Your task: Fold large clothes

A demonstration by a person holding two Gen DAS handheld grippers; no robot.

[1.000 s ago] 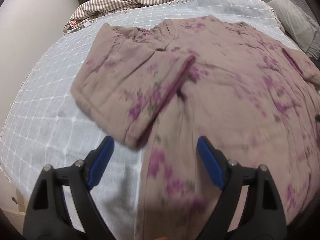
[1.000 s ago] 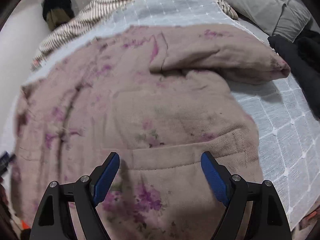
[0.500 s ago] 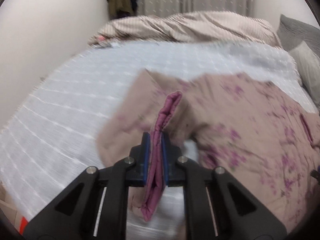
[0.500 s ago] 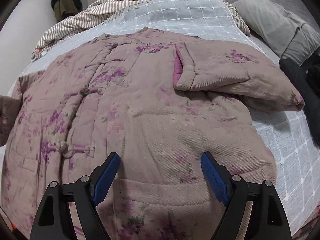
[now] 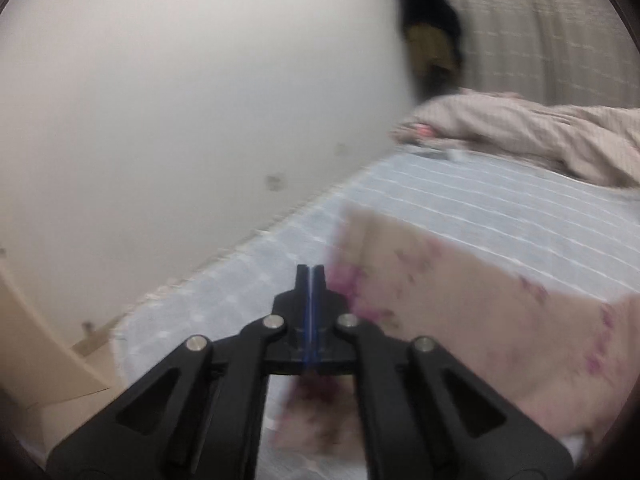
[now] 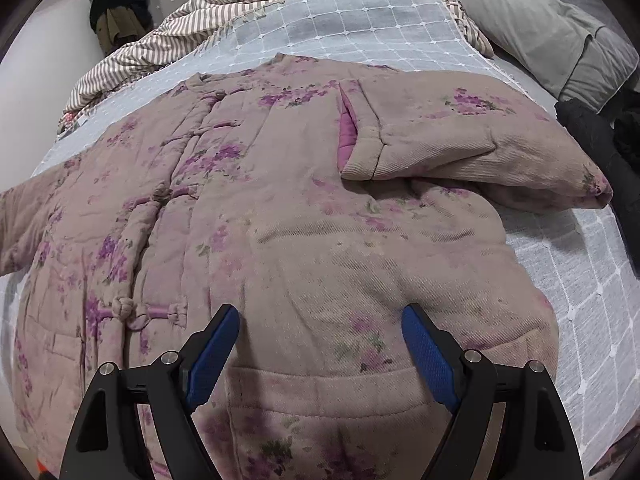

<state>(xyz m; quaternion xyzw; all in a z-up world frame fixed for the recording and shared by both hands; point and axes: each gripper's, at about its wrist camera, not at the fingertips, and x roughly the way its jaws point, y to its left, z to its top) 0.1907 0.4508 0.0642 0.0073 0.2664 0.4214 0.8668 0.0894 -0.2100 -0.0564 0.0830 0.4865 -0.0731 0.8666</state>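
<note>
A padded beige jacket with purple flowers point(image 6: 300, 220) lies front up on the bed. Its right sleeve point(image 6: 460, 144) is folded across the chest, pink lining showing at the cuff. Its left sleeve point(image 6: 24, 220) stretches out to the left. My right gripper point(image 6: 320, 316) hovers open over the lower front, near a pocket seam, with nothing between the pads. In the blurred left wrist view my left gripper point(image 5: 312, 270) is shut, pads pressed together with no cloth showing between the tips. The left sleeve point(image 5: 460, 312) lies just right of it and runs beneath it.
A pale checked bed cover point(image 6: 352, 12) lies under the jacket. A striped blanket point(image 6: 200, 12) is bunched at the far end, a grey pillow point(image 6: 540, 20) and dark clothes point(image 6: 600, 140) sit to the right. A white wall point(image 5: 160, 120) and a cardboard box point(image 5: 40, 360) border the bed's left side.
My left gripper closed on the left sleeve's cuff, then swung left and up toward the wall, drawing that sleeve out sideways; the cuff no longer shows between its pads. The right gripper barely moved.
</note>
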